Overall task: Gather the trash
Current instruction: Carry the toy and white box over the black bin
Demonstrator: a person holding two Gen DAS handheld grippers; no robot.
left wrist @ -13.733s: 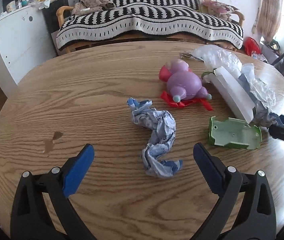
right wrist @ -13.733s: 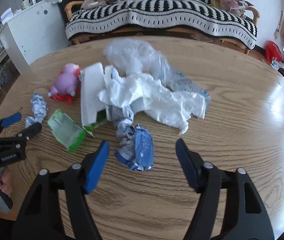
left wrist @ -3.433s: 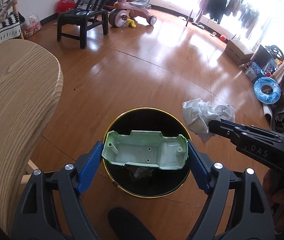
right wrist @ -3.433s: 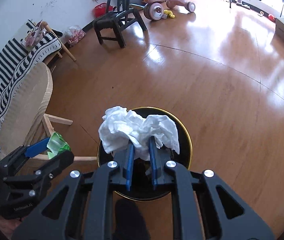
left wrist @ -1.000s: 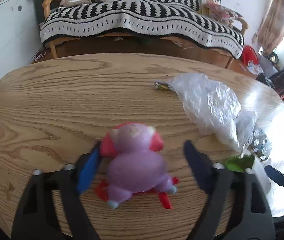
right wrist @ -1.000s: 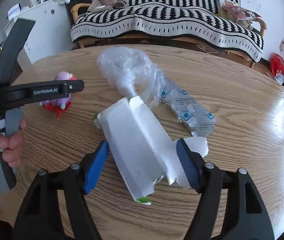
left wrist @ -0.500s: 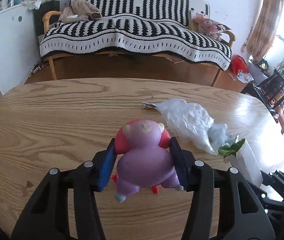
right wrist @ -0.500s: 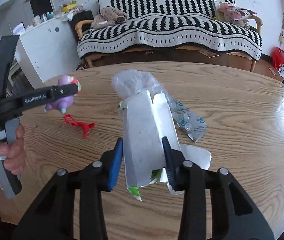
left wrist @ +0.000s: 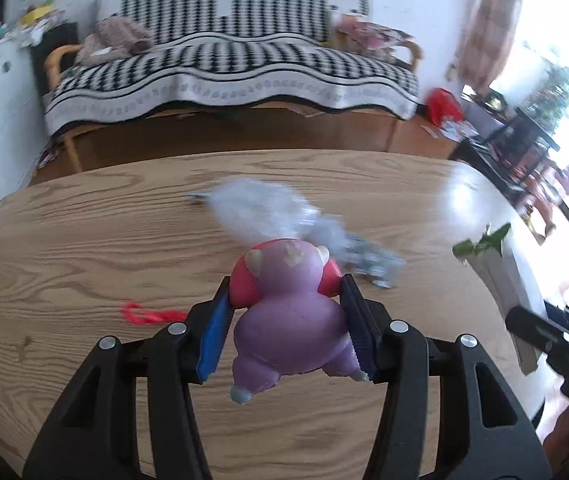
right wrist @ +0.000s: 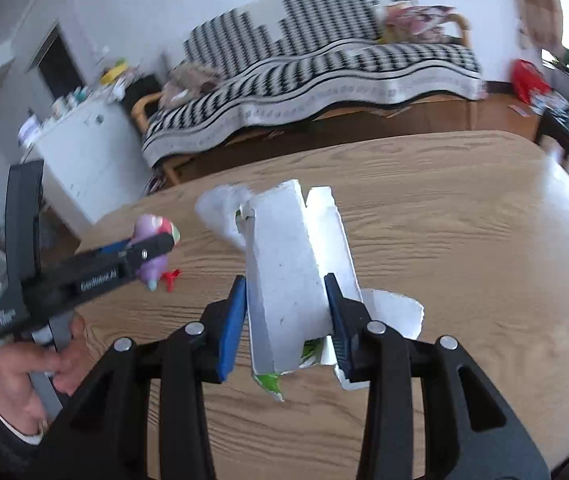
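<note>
My left gripper is shut on a purple and pink toy figure and holds it above the wooden table. It also shows in the right wrist view. My right gripper is shut on a white flattened carton with green print and holds it above the table. The carton also shows at the right of the left wrist view. A clear plastic bag, a blue-printed wrapper and a red scrap lie on the table.
A sofa with a black and white striped cover stands behind the table. A white cabinet is at the left. Dark chairs stand at the right by a bright window.
Both grippers have risen from the table with their loads. The toy has come away from the red scrap, which stays on the table. The carton is lifted higher and tilted.
</note>
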